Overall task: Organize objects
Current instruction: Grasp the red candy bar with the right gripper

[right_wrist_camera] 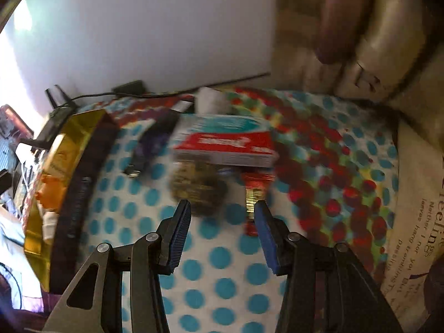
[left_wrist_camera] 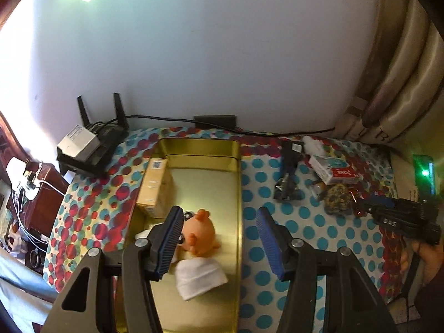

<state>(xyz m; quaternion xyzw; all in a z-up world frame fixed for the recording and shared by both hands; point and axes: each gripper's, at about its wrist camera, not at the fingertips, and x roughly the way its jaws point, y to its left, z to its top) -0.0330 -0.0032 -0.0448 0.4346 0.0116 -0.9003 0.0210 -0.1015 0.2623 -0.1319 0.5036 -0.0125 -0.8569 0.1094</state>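
Observation:
A gold tin box (left_wrist_camera: pixel 236 183) lies on the polka-dot cloth and holds a tan carton (left_wrist_camera: pixel 154 186), an orange toy figure (left_wrist_camera: pixel 201 233) and a white cloth piece (left_wrist_camera: pixel 199 279). My left gripper (left_wrist_camera: pixel 219 219) is open and empty over the tin, straddling its right wall. My right gripper (right_wrist_camera: pixel 222 212) is open and empty just short of a dark speckled lump (right_wrist_camera: pixel 198 188) and a red-gold wrapper (right_wrist_camera: pixel 254 194). Behind them lie a red and teal box (right_wrist_camera: pixel 227 141) and a dark packet (right_wrist_camera: pixel 151 144). The right view is blurred.
A router (left_wrist_camera: pixel 91 144) with antennas and a black cable sit at the back by the wall. A curtain (left_wrist_camera: pixel 396 69) hangs at the right. The same pile (left_wrist_camera: pixel 333 177) shows right of the tin in the left wrist view. Cables hang off the left edge.

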